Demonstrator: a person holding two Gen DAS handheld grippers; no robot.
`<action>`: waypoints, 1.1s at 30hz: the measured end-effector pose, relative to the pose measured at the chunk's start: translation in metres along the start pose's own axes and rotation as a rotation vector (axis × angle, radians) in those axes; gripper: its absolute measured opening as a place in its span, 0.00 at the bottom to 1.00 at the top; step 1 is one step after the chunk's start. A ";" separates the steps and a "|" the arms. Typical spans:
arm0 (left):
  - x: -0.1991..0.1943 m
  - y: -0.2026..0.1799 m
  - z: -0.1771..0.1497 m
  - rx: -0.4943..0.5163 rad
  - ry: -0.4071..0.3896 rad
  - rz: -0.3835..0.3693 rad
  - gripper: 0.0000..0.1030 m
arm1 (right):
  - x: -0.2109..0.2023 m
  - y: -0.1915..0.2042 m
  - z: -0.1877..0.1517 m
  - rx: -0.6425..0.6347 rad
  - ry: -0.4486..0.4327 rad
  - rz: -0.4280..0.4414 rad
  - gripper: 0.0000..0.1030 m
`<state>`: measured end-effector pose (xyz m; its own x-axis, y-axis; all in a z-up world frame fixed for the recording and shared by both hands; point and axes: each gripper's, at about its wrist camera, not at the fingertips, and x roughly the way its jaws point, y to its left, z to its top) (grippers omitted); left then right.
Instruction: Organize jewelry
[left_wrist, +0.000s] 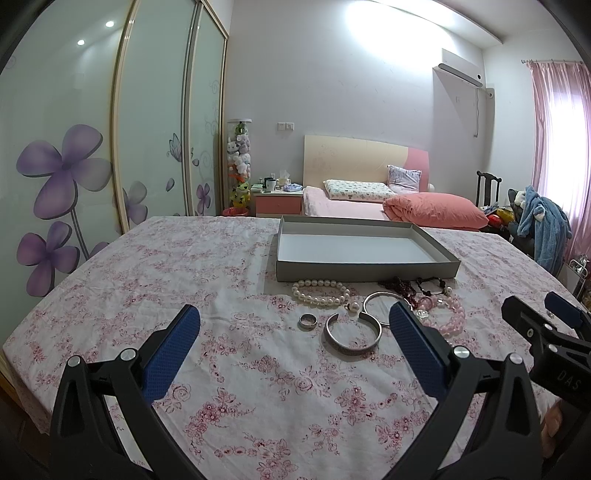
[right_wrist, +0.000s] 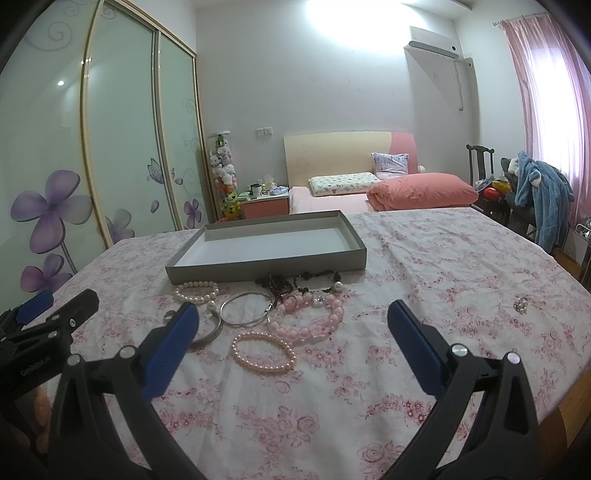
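Floral pink-and-white cloth (left_wrist: 129, 280) covers the table. Grey cardboard tray (left_wrist: 365, 271), white inside, sits toward the far edge, nothing in it. Jewelry lies in a loose cluster just in front of the tray's near wall: white pearl bracelet (left_wrist: 320, 293), thin silver bangle (right_wrist: 246, 308), dark bead strand (right_wrist: 277, 283) close against the tray, pink bead bracelet (right_wrist: 314, 315), small pale-pink pearl bracelet (right_wrist: 264, 352) nearest the near edge. Wide silver cuff (left_wrist: 352, 334) and a silver ring (left_wrist: 307, 321) lie apart from each other, on the cluster's left side. One small pearl item (right_wrist: 521, 304), poss. an earring, view too small to confirm, sits alone well apart toward the right edge.

Left gripper (left_wrist: 295, 350): jaws wide, empty, above cloth on the near side of the cuff and ring. Right gripper (right_wrist: 291, 349): jaws wide, empty, over the near part of the cluster; its left finger overlaps the cuff in the right wrist view, contact not determinable.
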<state>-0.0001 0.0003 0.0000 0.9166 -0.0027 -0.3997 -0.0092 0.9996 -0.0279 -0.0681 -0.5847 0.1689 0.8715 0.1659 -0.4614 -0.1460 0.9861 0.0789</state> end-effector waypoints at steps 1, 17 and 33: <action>0.000 0.000 0.000 0.000 0.000 0.000 0.98 | 0.000 -0.001 0.000 0.000 0.000 0.000 0.96; 0.000 0.000 0.000 0.000 0.002 0.000 0.98 | -0.001 -0.001 0.001 0.001 0.002 -0.001 0.96; 0.004 0.000 -0.003 -0.002 0.014 0.007 0.98 | 0.011 -0.005 -0.011 0.005 0.025 -0.005 0.96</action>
<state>0.0023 0.0005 -0.0039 0.9108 0.0040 -0.4129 -0.0164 0.9995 -0.0266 -0.0632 -0.5882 0.1541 0.8604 0.1613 -0.4834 -0.1396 0.9869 0.0808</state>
